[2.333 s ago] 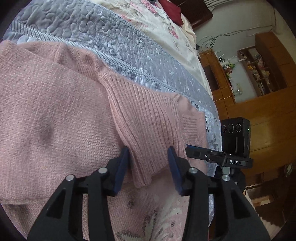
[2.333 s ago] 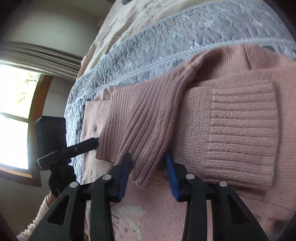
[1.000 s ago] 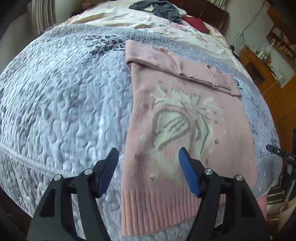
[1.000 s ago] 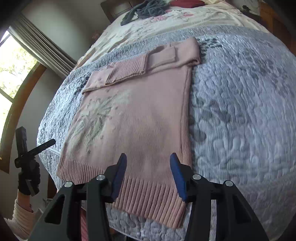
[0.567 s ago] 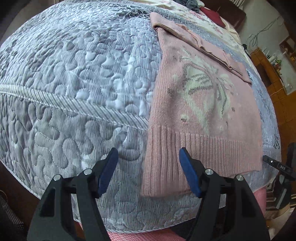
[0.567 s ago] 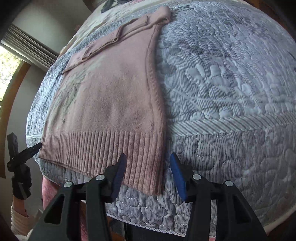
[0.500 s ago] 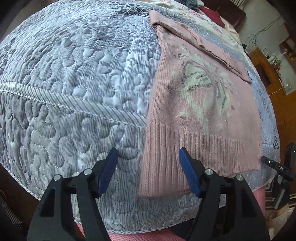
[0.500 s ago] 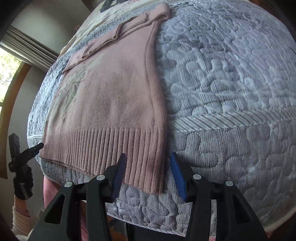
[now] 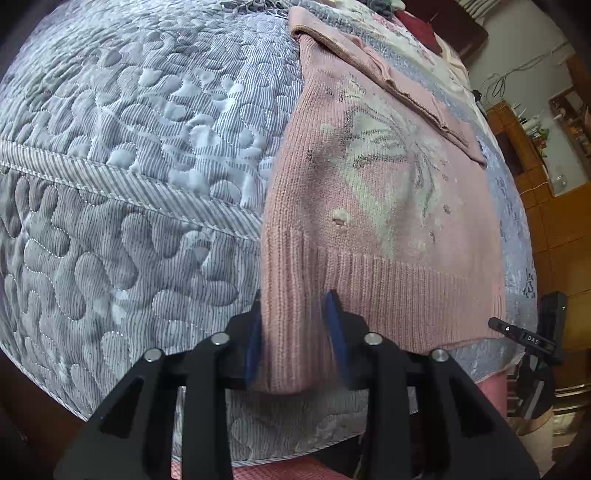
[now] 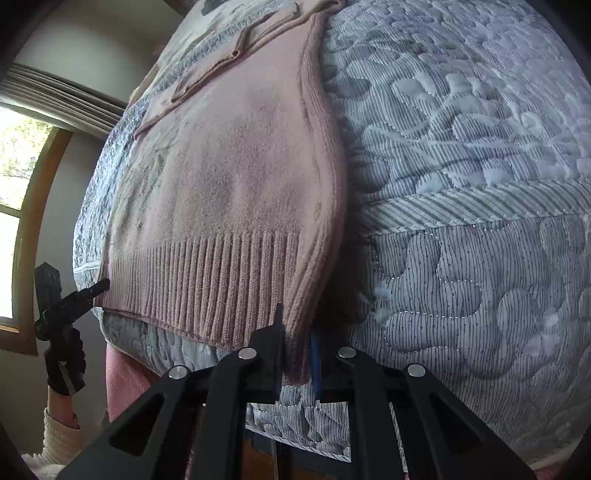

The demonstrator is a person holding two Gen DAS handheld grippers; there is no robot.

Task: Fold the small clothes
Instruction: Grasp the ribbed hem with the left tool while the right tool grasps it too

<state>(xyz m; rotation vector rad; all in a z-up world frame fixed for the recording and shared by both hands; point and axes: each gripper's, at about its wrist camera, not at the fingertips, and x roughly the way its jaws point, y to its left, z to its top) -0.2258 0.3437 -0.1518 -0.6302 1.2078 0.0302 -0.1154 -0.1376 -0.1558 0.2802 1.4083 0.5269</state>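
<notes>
Jaws of the left gripper (image 9: 295,332) are being closed on the ribbed hem of the pink sweater (image 9: 388,192) at its corner, with knit bunched between the blue pads. Those of the right gripper (image 10: 297,354) are pinching the opposite hem corner, the fabric being gathered into a narrow fold there. The sweater is lying flat on the bed, its hem hanging over the near edge of the grey quilted bedspread (image 9: 129,147), its sleeves folded across the top at 12 o'clock. In the left wrist view, wooden cabinets (image 9: 554,206) are being shown at 3 o'clock and a dark red cloth (image 9: 417,26) at 1 o'clock. In the right wrist view, a window (image 10: 14,206) with a wooden frame is being lit at 9 o'clock, under pleated curtains (image 10: 62,99).
</notes>
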